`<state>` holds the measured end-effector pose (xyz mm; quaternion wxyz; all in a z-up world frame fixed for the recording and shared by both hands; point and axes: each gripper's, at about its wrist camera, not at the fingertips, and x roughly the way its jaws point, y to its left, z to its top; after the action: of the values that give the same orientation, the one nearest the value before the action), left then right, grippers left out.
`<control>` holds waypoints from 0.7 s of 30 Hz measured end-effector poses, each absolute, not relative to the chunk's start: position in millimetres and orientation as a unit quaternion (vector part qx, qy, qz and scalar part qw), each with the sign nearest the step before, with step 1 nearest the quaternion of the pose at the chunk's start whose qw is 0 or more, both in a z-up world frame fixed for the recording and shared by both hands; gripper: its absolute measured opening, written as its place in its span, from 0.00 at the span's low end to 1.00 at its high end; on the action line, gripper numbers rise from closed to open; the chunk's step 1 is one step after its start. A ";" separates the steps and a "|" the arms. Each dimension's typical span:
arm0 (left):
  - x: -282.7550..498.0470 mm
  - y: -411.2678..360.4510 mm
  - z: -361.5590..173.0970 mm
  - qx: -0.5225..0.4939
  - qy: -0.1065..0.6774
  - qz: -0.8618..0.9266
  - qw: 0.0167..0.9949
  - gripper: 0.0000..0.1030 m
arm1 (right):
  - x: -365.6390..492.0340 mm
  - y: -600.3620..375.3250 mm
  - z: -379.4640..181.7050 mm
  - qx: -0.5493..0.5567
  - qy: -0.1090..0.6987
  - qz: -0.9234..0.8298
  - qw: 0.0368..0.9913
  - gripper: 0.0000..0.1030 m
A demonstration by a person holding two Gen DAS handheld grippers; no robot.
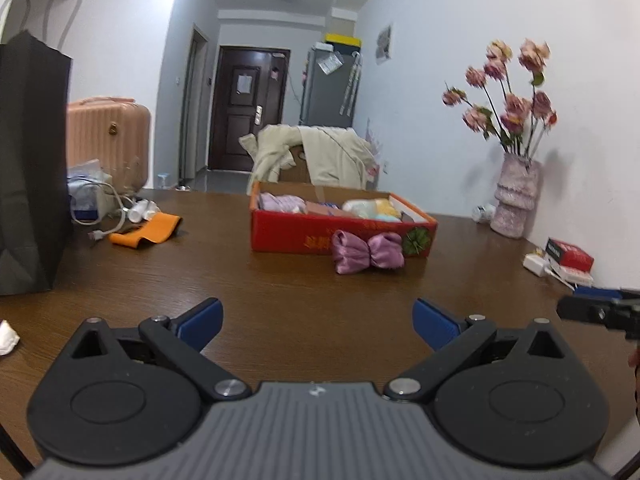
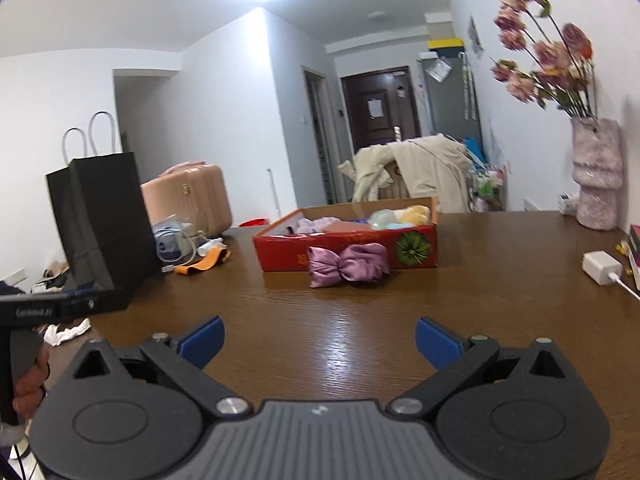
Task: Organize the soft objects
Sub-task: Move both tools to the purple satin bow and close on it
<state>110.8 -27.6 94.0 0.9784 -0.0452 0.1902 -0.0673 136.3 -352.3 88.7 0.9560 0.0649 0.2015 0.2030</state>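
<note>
Claws left point(image 1: 316, 322) and right point(image 2: 319, 340) gape empty; box point(image 1: 340, 236) wall hides the soft items' lower parts.

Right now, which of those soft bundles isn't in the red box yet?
The purple satin bow-shaped bundle: it lies on the wooden table against the front of the red box, while the lilac, pale green and yellow ones sit inside.

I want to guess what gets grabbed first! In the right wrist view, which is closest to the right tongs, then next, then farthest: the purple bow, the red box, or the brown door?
1. Purple bow, on the table ahead of the right tongs.
2. Red box, just behind it.
3. Brown door, far down the hall.
</note>
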 end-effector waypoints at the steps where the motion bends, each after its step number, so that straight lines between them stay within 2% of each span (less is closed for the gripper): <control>1: 114.6 -30.9 92.1 -0.043 0.194 -0.071 0.977 1.00 | 141.2 -354.0 87.7 0.070 0.205 0.196 0.956 0.99; 7: 150.7 -36.8 91.4 -0.058 0.204 -0.077 0.974 0.99 | 182.8 -354.9 84.4 0.082 0.231 0.185 0.952 0.99; 10: 184.2 -38.6 96.5 -0.077 0.209 -0.077 0.972 0.96 | 215.8 -351.7 88.4 0.085 0.245 0.178 0.949 0.97; 12: 212.7 -41.4 100.0 -0.085 0.213 -0.082 0.970 0.90 | 238.0 -349.9 93.3 0.085 0.248 0.180 0.948 0.92; 13: 230.3 -44.2 101.4 -0.086 0.217 -0.082 0.969 0.83 | 251.5 -348.9 95.4 0.087 0.248 0.184 0.947 0.90; 14: 246.3 -46.3 102.1 -0.087 0.222 -0.084 0.968 0.77 | 264.1 -347.4 97.2 0.087 0.250 0.185 0.946 0.86; 16: 284.7 -51.2 102.0 -0.088 0.234 -0.096 0.964 0.73 | 296.7 -343.8 95.2 0.089 0.265 0.185 0.942 0.76; 18: 320.0 -56.3 98.5 -0.091 0.250 -0.111 0.957 0.70 | 332.5 -341.4 88.3 0.102 0.290 0.182 0.934 0.63; 21: 370.9 -64.8 87.5 -0.105 0.279 -0.130 0.946 0.68 | 377.2 -339.1 79.1 0.138 0.309 0.181 0.924 0.58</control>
<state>370.9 -64.8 87.5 0.9457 -0.1048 0.2789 -0.1296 377.2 -339.1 79.1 0.9235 0.1381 0.3085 0.1813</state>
